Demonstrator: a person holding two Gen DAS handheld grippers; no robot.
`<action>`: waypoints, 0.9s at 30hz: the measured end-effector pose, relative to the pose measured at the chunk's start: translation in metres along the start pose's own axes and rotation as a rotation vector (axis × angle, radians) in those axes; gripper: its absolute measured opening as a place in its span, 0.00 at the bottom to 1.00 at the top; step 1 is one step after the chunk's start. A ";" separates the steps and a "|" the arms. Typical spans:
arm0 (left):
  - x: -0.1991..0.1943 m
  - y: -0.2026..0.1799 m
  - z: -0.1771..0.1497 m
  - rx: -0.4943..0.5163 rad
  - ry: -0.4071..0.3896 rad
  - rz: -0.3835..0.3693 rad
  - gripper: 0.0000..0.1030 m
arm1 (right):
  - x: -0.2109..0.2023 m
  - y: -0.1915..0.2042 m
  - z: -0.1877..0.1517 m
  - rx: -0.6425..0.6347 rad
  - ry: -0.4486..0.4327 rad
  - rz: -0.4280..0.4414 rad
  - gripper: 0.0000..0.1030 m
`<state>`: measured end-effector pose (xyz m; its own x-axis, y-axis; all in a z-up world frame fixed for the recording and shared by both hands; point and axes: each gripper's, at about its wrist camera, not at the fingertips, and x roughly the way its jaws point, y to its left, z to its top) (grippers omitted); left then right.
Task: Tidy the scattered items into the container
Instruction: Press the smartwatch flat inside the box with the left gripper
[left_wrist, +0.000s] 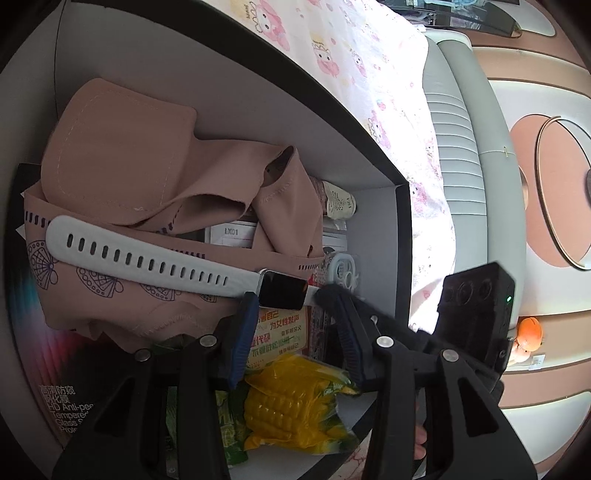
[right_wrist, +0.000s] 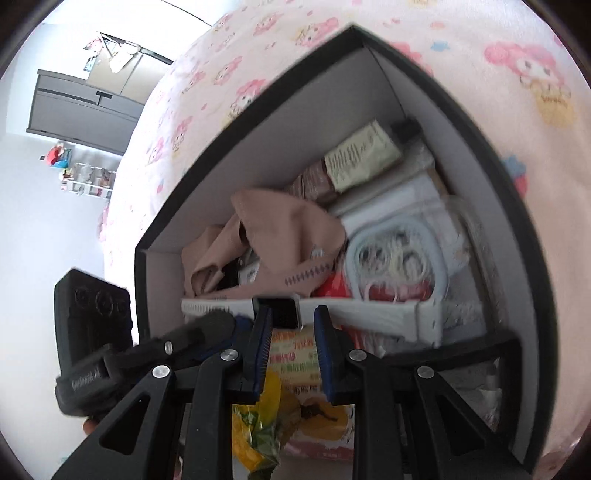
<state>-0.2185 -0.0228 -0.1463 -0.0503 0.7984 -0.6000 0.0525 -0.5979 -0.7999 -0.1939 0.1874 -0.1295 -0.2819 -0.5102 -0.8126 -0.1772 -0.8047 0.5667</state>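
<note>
A smartwatch (left_wrist: 282, 293) with a long white strap (left_wrist: 147, 262) lies across the contents of a black box (left_wrist: 402, 258) with white inner walls. My left gripper (left_wrist: 289, 294) hovers over it. Its jaws stand wide, one tip at each end of the dark watch face, and no pad clearly presses on it. In the right wrist view the watch (right_wrist: 284, 314) stretches left to right just beyond my right gripper (right_wrist: 293, 312). That gripper's blue pads stand a narrow gap apart and hold nothing. Each gripper's black camera housing (left_wrist: 476, 306) (right_wrist: 92, 306) shows in the other's view.
The box (right_wrist: 258, 122) sits on a bed sheet (right_wrist: 517, 92) printed with pink cartoons. It also holds a pink cloth (left_wrist: 129, 166), a yellow corn packet (left_wrist: 291, 406), a bagged cable (right_wrist: 395, 258), a tube (right_wrist: 362, 158) and a dark screen-protector box (left_wrist: 55, 350).
</note>
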 end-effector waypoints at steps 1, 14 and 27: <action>0.000 0.000 0.000 0.004 -0.002 0.006 0.42 | -0.001 0.006 0.004 -0.026 -0.020 -0.023 0.19; -0.012 0.005 0.006 0.001 0.008 -0.010 0.45 | -0.005 -0.001 -0.018 -0.057 0.003 -0.015 0.27; -0.054 0.007 0.015 0.039 -0.148 0.009 0.45 | -0.003 0.019 0.009 -0.087 -0.081 -0.054 0.27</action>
<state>-0.2303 -0.0713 -0.1200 -0.1967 0.7754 -0.6000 0.0148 -0.6095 -0.7926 -0.2049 0.1764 -0.1150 -0.3502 -0.4420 -0.8258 -0.1131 -0.8553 0.5057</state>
